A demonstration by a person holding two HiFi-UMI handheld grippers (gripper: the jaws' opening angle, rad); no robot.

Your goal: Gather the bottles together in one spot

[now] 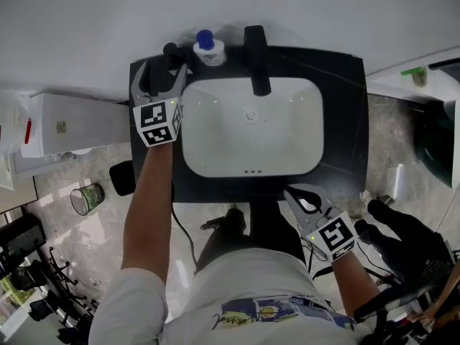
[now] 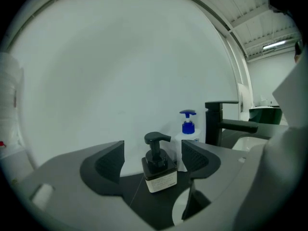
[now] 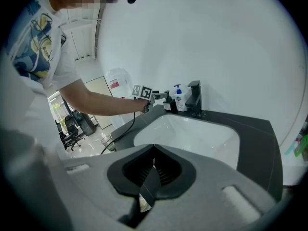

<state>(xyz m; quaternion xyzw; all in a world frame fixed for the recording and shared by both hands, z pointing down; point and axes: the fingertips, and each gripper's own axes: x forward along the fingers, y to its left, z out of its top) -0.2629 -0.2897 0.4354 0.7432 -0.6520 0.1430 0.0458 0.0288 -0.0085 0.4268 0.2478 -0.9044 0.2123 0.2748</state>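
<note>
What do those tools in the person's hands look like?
The left gripper and right gripper are grey, with two curved jaws, black ribbed pads and a cube of black-and-white square markers. A black cable hangs from the left one. The T-shirt is white, short-sleeved.

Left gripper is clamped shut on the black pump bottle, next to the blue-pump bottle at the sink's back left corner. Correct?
No, the left gripper is open: its jaws stand apart on either side of the black pump bottle without pressing it, as the left gripper view shows. The bottle does stand next to the blue-pump bottle at the back left corner of the sink.
</note>
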